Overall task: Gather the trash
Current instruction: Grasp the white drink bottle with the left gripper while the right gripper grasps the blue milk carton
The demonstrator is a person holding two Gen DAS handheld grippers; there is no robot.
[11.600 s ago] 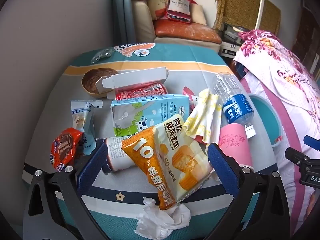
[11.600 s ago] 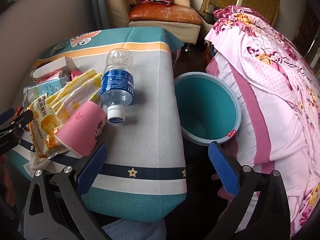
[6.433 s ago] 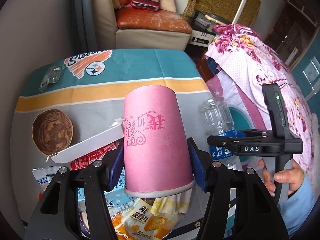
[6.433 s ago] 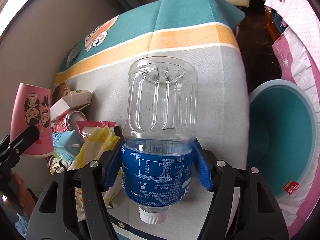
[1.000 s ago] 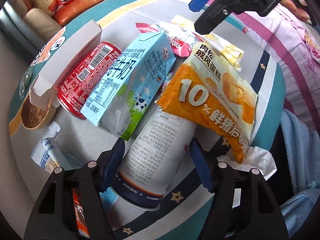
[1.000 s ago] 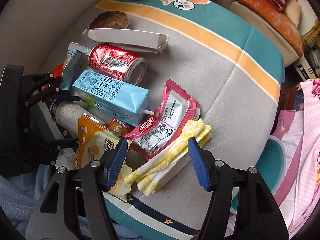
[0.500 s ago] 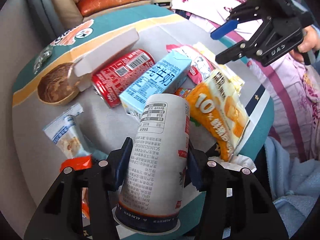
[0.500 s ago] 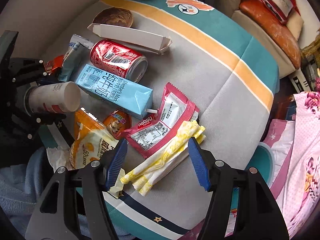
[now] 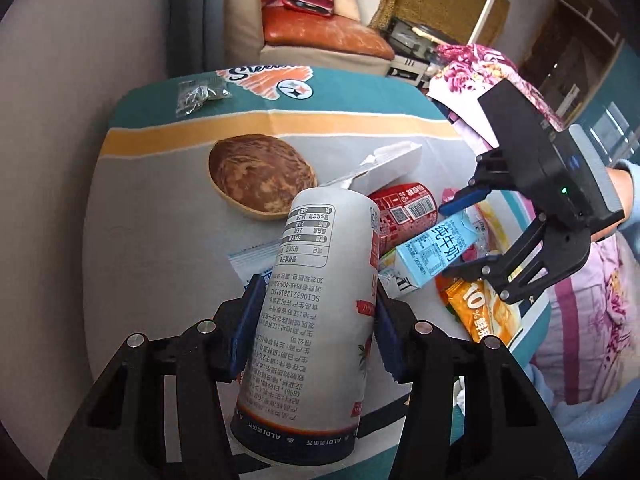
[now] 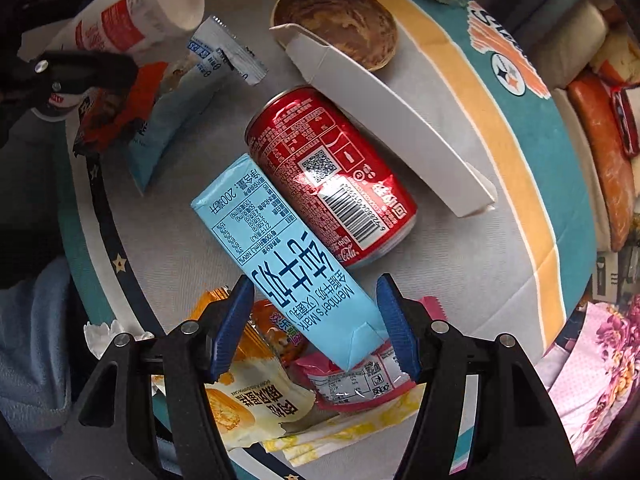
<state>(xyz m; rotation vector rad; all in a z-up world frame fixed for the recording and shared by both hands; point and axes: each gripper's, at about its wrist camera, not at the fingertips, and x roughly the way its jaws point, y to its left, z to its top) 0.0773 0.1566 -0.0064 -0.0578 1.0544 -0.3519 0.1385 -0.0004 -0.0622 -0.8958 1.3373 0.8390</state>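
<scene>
Left claw (image 9: 316, 330) pinching a tall white paper cup (image 9: 320, 304), blue pads pressed on both its sides. Cup held clear of the desk (image 9: 160, 240), closed base nearest the camera, open mouth pointing away; fine black print, a red patch, a dark band round the base. From the right wrist view the same cup (image 10: 132, 20) shows top left with its hollow white mouth; whether anything is inside is not visible.

Right claw (image 10: 316, 322) pointing down over the litter, jaws spread either side of a light blue milk carton (image 10: 288, 264). Carton lies flat on the desk, large dark blue characters and a nutrition table on its face. The folded end sits between the pads; a gap shows on the left side, and on the right contact cannot be made out.

Touching the carton's long side: a red soda can (image 10: 328, 176), on its side. Beyond it a flat white cardboard box (image 10: 384, 120), open at one end, and a brown-stained paper bowl (image 10: 340, 16) partly behind the box.

Under and near the carton: an orange snack bag (image 10: 240, 392), a pink wrapper (image 10: 356, 380), a yellow napkin (image 10: 340, 436), all overlapped and partly hidden by the claw arms. A pale blue sachet (image 10: 176, 108) and a red-orange wrapper (image 10: 116, 112) lie left, edges hidden by the left claw.
</scene>
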